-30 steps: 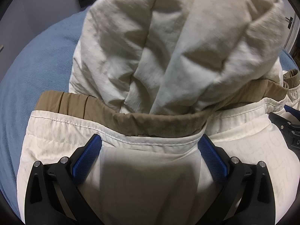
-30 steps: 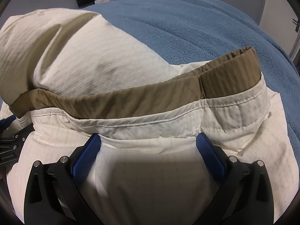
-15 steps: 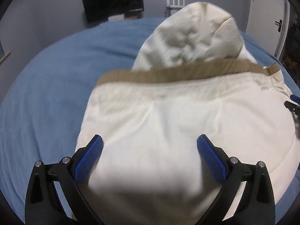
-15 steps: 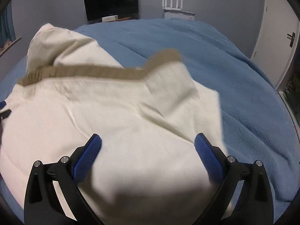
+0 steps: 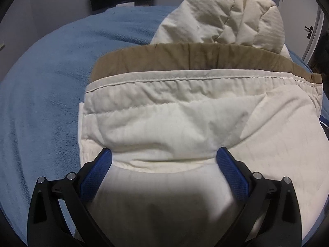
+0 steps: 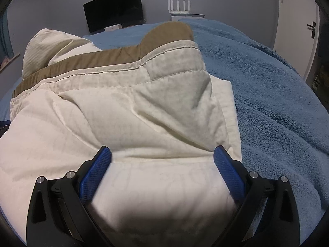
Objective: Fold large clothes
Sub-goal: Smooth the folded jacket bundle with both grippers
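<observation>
Spanning a fold of cream cloth, the left hand-held gripper [image 5: 164, 160] has its two blue fingers [image 5: 96, 175] spread wide, one at each side of the fold; they close on nothing. The right hand-held gripper [image 6: 162, 158] stands the same way, its blue fingers [image 6: 229, 170] wide apart with cloth lying between them, ungripped.

Both views look along the fingers onto a cream padded jacket [image 5: 185, 119] that lies folded on a bed covered by a blue fleece blanket [image 5: 41, 94]. A stitched hem with a tan lining band [image 5: 195, 58] runs across the top of the folded part. Beyond that band the jacket's hood [image 5: 226, 14] rises in a rumpled mound.

In the right wrist view the tan band [image 6: 86, 61] ends in a rounded tab that stands up at the jacket's far right corner, and the blanket [image 6: 277, 94] stretches away on the right of the jacket [image 6: 133, 115].

At the far wall stand a dark monitor [image 6: 114, 10] and a white router with upright aerials [image 6: 178, 6]. A door with a dark handle [image 6: 310, 30] shows at the right edge.
</observation>
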A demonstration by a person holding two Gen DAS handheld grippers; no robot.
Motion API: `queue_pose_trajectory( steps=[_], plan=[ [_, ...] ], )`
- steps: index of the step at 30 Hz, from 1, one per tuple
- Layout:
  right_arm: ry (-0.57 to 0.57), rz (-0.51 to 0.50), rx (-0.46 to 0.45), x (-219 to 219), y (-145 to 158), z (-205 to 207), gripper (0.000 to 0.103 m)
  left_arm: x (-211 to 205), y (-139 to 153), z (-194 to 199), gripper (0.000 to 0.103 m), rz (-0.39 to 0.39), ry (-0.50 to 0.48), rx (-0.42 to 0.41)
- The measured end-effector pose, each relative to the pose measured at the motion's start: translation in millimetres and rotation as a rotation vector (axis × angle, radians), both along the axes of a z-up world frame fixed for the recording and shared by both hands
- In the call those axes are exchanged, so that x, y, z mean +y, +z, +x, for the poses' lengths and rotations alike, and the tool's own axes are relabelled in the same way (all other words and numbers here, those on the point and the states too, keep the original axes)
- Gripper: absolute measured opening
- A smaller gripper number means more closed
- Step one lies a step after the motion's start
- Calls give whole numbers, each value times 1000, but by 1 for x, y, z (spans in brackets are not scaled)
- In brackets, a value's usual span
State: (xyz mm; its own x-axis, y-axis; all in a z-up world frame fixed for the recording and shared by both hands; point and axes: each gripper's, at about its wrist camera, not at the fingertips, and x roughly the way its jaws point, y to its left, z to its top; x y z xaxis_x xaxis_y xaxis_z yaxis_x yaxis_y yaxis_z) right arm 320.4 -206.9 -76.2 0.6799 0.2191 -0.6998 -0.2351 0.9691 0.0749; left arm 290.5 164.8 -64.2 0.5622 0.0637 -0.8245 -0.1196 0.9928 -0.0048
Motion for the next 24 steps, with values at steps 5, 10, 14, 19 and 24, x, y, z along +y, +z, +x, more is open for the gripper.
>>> queue_pose_trajectory(
  steps=[5,10,14,19,24],
  plan=[
    [2,-45,6,3,25,-29,95,-8,24,-44,97,24,14,-31],
    [118,-65,-70,9,45,-90,95,-42,38,-92,97,93,-114,-33],
    [130,-92,-13,3,21,-104,95,-51,20,-110,96,86,-128,2],
    [121,-99,-20,4,10,-103,95,-61,8,-118,97,129,-131,-20],
    [107,-60,-2,-5,24,-103,95,-54,22,-115,97,74,-111,-18]
  ],
)
